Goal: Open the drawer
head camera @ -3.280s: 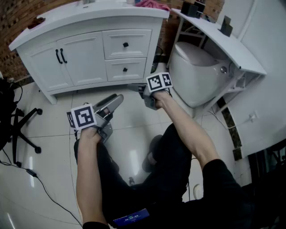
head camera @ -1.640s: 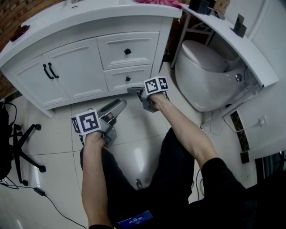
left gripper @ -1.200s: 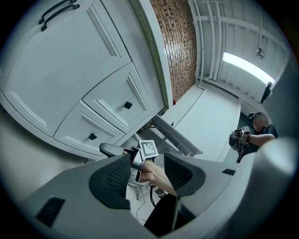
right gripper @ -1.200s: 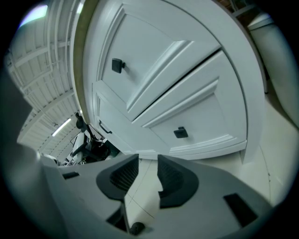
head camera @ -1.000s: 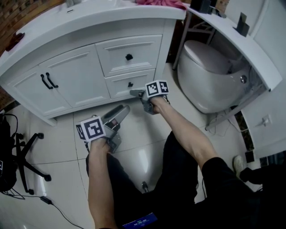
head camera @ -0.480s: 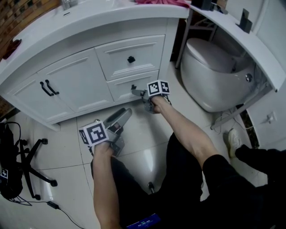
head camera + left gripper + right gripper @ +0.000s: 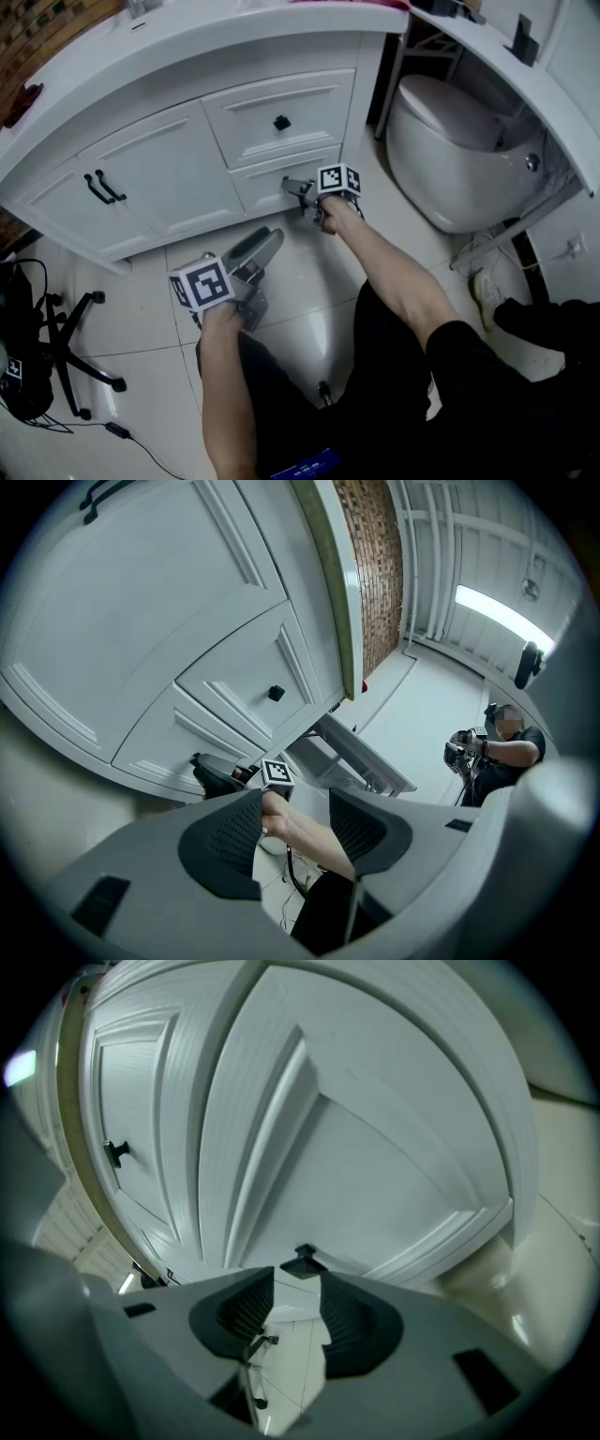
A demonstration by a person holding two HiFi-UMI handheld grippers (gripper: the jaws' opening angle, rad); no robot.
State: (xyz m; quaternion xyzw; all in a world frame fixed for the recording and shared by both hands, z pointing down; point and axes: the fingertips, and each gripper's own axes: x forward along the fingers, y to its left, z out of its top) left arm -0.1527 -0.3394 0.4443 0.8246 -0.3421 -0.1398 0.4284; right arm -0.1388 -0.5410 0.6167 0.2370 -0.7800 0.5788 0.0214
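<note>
Drawer (image 7: 253, 187), the lower of two in the white vanity (image 7: 187, 37), is fully shut, its front flush with the frame. Its small dark knob (image 7: 303, 1262) stands just ahead of the right gripper (image 7: 295, 1283), in line with the gap between the pads but not yet inside it. The jaws have just been opening and stand apart with nothing between them.

The step in hand looks like the approach to the knob. To do it well, the gripper should ease forward until the pads lie on either side of the knob. They should close behind its head, on the stem, so they do not slip off. The pull should then run straight out from the front, not downward.

The left gripper (image 7: 272, 234) hangs low over the tiled floor, well apart from the vanity, its jaws spread and empty.

The upper drawer (image 7: 309, 103) and the cupboard doors (image 7: 141, 178) are also closed, so what any of them holds cannot be seen. A toilet (image 7: 450, 150) stands just beside the vanity.
</note>
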